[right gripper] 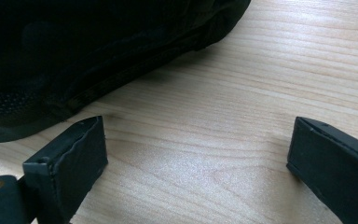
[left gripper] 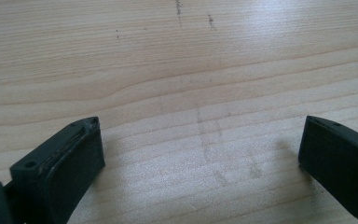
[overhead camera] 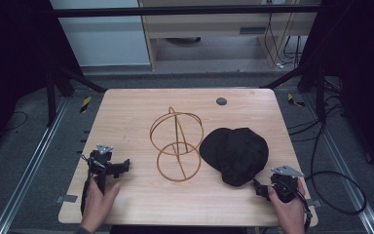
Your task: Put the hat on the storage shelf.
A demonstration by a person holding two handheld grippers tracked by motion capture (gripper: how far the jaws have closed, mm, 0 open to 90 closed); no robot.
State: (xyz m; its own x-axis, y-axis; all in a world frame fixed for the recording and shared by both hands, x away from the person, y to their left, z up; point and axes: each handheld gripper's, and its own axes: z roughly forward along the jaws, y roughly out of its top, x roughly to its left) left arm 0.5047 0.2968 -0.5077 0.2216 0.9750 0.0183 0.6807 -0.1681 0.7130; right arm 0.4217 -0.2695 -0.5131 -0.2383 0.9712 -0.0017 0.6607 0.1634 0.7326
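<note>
No text, label, brand, number or sign can be read in any of the views. The black cap (overhead camera: pixel 235 154) is seen without legible print, and no lettering can be made out on the wooden surface (overhead camera: pixel 126 117). Yellow-and-black striped markings (overhead camera: pixel 85 104) are seen on the floor at the far left and far right of the surface, but no words are carried on them.
</note>
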